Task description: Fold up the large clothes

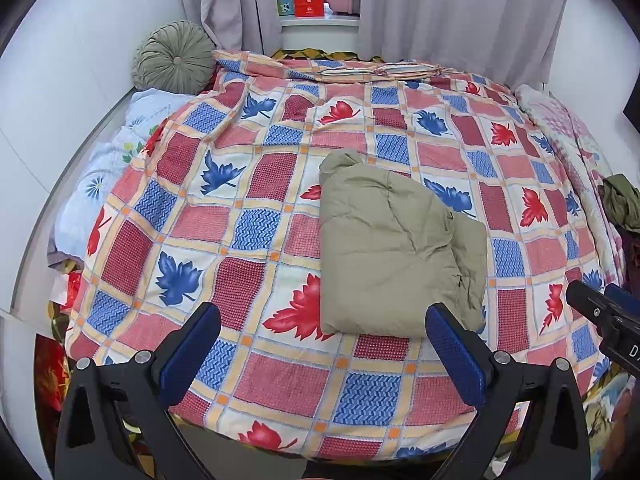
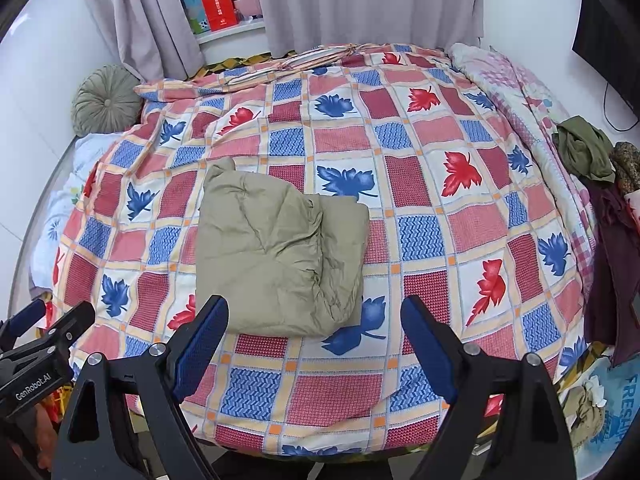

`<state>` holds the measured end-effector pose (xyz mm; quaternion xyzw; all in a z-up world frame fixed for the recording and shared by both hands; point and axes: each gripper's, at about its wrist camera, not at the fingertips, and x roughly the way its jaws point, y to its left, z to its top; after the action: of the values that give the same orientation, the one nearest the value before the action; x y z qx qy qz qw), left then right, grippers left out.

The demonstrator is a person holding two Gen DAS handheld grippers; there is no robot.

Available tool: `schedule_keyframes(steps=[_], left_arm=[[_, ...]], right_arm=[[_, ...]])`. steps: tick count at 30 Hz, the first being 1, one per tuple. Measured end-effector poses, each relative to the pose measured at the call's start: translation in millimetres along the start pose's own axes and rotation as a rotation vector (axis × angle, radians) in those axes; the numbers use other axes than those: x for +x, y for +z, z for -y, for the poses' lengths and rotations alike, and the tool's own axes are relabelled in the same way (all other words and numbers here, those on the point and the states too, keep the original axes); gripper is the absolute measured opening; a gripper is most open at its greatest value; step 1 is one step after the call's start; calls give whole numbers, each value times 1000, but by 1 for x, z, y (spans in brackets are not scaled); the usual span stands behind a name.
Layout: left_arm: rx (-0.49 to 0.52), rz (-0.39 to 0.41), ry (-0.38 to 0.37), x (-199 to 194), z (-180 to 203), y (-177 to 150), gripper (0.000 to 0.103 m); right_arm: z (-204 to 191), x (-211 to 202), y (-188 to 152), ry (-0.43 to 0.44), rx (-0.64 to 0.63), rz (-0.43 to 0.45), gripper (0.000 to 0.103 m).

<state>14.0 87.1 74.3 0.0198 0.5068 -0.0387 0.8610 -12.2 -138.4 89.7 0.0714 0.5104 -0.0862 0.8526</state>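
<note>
Olive jacket (image 1: 394, 252) lies folded on the leaf-print quilt (image 1: 256, 184); left gripper (image 1: 324, 344) and right gripper (image 2: 316, 336) hover spread, empty — likely best pressing edges flat.

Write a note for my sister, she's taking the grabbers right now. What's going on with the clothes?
Left gripper: jaws open, holding nothing, hovering over the bed's near edge.
Right gripper: jaws open, holding nothing, beside the left one.
Jacket: olive, puffy, lies folded in a bundle in the middle of the quilt, touched by neither gripper.
Done: that jacket looks folded.
Left: a pile of unfolded clothes sits at the bed's right edge, with an olive-green piece on top. Probably take one next and spread it out.
</note>
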Motion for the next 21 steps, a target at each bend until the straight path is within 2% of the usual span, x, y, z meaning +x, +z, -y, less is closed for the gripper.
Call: schedule_keyframes(steps=[21], left_arm=[[0, -1, -1, 0, -1, 0, 102]], right_arm=[[-1, 0, 1, 2, -1, -3, 90]])
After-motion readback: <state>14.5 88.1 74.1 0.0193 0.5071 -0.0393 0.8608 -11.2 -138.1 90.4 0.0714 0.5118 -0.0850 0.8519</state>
